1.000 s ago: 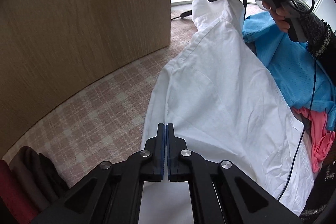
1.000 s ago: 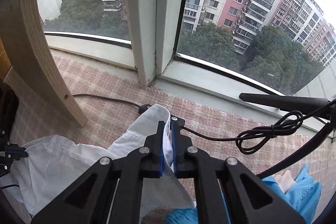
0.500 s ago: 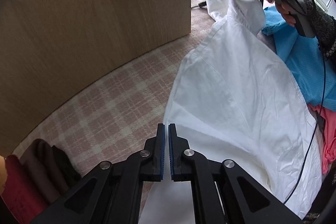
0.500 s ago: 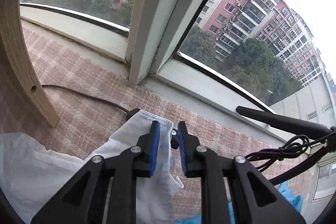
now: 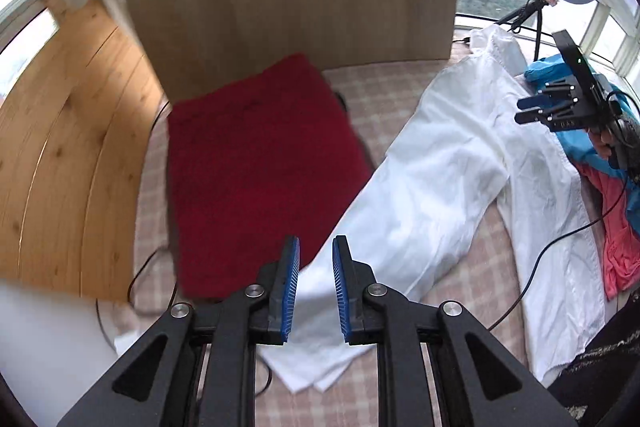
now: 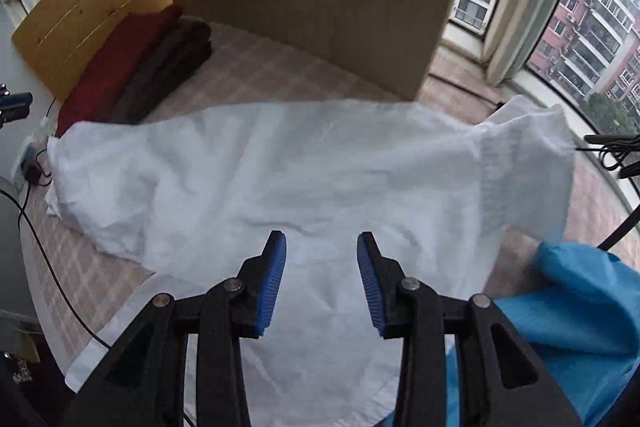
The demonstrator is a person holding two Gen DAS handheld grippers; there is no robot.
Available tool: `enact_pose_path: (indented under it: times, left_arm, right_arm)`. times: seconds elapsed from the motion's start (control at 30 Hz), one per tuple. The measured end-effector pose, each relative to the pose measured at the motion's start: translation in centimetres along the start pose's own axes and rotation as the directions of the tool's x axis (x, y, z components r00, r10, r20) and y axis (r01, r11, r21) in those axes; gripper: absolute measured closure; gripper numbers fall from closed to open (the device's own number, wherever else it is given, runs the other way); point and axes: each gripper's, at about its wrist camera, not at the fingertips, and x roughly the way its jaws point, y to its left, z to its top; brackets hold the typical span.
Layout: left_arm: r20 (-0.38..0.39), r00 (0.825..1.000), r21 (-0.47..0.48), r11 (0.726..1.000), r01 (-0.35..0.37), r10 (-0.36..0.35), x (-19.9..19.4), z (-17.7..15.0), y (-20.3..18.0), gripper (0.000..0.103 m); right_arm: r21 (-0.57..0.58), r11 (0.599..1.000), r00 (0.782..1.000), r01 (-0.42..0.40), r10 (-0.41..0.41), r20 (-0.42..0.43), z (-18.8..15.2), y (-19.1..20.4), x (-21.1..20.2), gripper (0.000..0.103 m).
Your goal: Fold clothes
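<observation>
White shirt (image 6: 280,163) lies spread ahead of and under your right gripper (image 6: 322,279); both it and the left gripper (image 5: 314,283) are parted, holding nothing. Thin, limp cloth, likely light; pinch a hem or seam.

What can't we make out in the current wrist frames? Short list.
- White shirt, right wrist view: near hem runs behind the right gripper and off the bottom edge.
- Shirt in left wrist view: near end sits behind the left gripper.
- Red folded garment, left wrist view: motion-blurred, near edge unclear.
- Blue garment: cut by the right edge in both views.
- Pink garment: mostly under the blue garment.
</observation>
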Motion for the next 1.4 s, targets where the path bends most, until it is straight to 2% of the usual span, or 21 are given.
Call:
enact_pose_path:
  times: [0.1, 0.13, 0.17, 0.23, 0.3, 0.37, 0.53, 0.67, 0.77, 0.83, 0.87, 0.9, 0.97, 1.07, 1.1, 1.13, 1.17, 1.2, 1.27, 1.3, 1.4]
  left_arm:
    - [-0.027, 0.999, -0.081, 0.997, -0.02, 0.018, -1.0, -4.4, 2.4, 0.083]
    - [-0.038, 0.999, -0.081, 0.996, -0.025, 0.022, -0.6, -5.2, 2.8, 0.082]
    - [-0.049, 0.998, -0.073, 0.997, -0.032, 0.028, -0.1, -5.7, 2.9, 0.081]
    - [-0.071, 0.997, -0.055, 0.998, -0.044, 0.04, 1.0, -6.8, 3.3, 0.073]
    - [-0.09, 0.995, -0.041, 0.998, -0.048, 0.044, 2.2, -7.6, 3.6, 0.071]
    - [-0.096, 0.995, -0.047, 0.999, -0.029, 0.024, 3.3, -8.1, 4.1, 0.071]
    - [-0.055, 0.993, 0.036, 0.994, 0.108, -0.106, 5.2, -10.9, 2.9, 0.071]
    - [-0.05, 0.988, 0.131, 0.98, 0.153, -0.147, 6.5, -12.1, 2.5, 0.071]
    - [-0.051, 0.984, 0.203, 0.962, 0.18, -0.173, 7.5, -12.9, 2.2, 0.071]
    - [-0.052, 0.98, 0.251, 0.948, 0.197, -0.19, 8.2, -13.5, 1.9, 0.071]
    - [-0.049, 0.977, 0.257, 0.943, 0.211, -0.206, 8.3, -13.6, 2.0, 0.077]
    - [-0.043, 0.973, 0.254, 0.94, 0.229, -0.225, 8.3, -13.6, 2.2, 0.08]
    - [-0.036, 0.963, 0.239, 0.933, 0.269, -0.269, 8.3, -13.5, 2.8, 0.1]
    - [-0.043, 0.929, 0.152, 0.917, 0.369, -0.366, 7.7, -13.2, 3.8, 0.101]
    - [-0.044, 0.911, 0.139, 0.9, 0.413, -0.411, 7.1, -13.3, 3.8, 0.101]
    - [-0.043, 0.899, 0.151, 0.887, 0.437, -0.435, 6.3, -13.5, 3.7, 0.099]
    - [-0.038, 0.895, 0.174, 0.879, 0.444, -0.444, 5.5, -13.7, 3.5, 0.093]
    - [-0.025, 0.902, 0.191, 0.884, 0.427, -0.431, 4.9, -13.7, 3.7, 0.091]
    - [0.013, 0.927, 0.213, 0.907, 0.364, -0.375, 3.8, -13.3, 4.3, 0.069]
    - [0.022, 0.935, 0.207, 0.916, 0.343, -0.355, 3.6, -13.2, 5.0, 0.065]
    - [0.028, 0.943, 0.143, 0.935, 0.326, -0.333, 4.1, -12.8, 7.4, 0.065]
  right_arm:
    - [-0.031, 0.999, 0.997, -0.026, 0.023, -0.073, -2.3, 3.9, 3.2, 0.066]
    - [-0.045, 0.999, 0.998, 0.006, -0.009, -0.067, -2.4, 4.4, 3.4, 0.066]
    - [-0.051, 0.998, 0.998, 0.023, -0.026, -0.06, -2.2, 4.9, 2.9, 0.066]
    - [-0.014, 1.0, 0.999, 0.015, -0.016, -0.047, -2.0, 5.4, 1.0, 0.066]
    - [0.002, 1.0, 1.0, -0.007, 0.007, -0.012, -1.8, 6.4, -1.6, 0.066]
    - [-0.01, 0.999, 0.999, -0.042, 0.043, 0.028, -1.9, 8.7, -4.6, 0.066]
    - [-0.079, 0.985, 0.981, -0.152, 0.16, 0.107, -3.0, 18.3, -8.5, 0.066]
    - [-0.076, 0.968, 0.97, -0.239, 0.241, 0.024, -3.3, 24.5, -5.8, 0.066]
    - [0.022, 0.967, 0.966, -0.254, 0.255, -0.038, -3.3, 26.7, -2.0, 0.066]
    - [0.095, 0.965, 0.968, -0.243, 0.247, -0.041, -3.0, 27.4, -0.1, 0.066]
    - [0.114, 0.964, 0.968, -0.241, 0.247, -0.037, -2.9, 27.8, 0.5, 0.066]
    - [0.128, 0.961, 0.968, -0.245, 0.251, -0.03, -2.6, 28.2, 0.7, 0.066]
    - [0.137, 0.958, 0.967, -0.251, 0.256, -0.017, -2.0, 29.1, 0.6, 0.066]
    - [0.1, 0.977, 0.982, -0.189, 0.19, -0.007, -1.1, 29.9, 0.0, 0.066]
    - [0.089, 0.982, 0.986, -0.167, 0.168, -0.001, -0.9, 30.1, -0.3, 0.066]
    - [0.077, 0.985, 0.988, -0.152, 0.152, 0.008, -0.5, 30.2, -0.7, 0.066]
    - [0.064, 0.985, 0.987, -0.158, 0.157, 0.024, 0.1, 30.3, -1.3, 0.066]
    - [0.052, 0.985, 0.986, -0.164, 0.162, 0.04, 0.6, 30.4, -1.8, 0.066]
    - [0.014, 0.987, 0.986, -0.16, 0.159, 0.054, 2.2, 31.1, -2.4, 0.066]
    - [-0.007, 0.988, 0.987, -0.152, 0.152, 0.057, 3.2, 31.7, -2.4, 0.066]
    - [-0.081, 0.984, 0.984, -0.16, 0.165, 0.059, 5.3, 34.2, -1.2, 0.066]
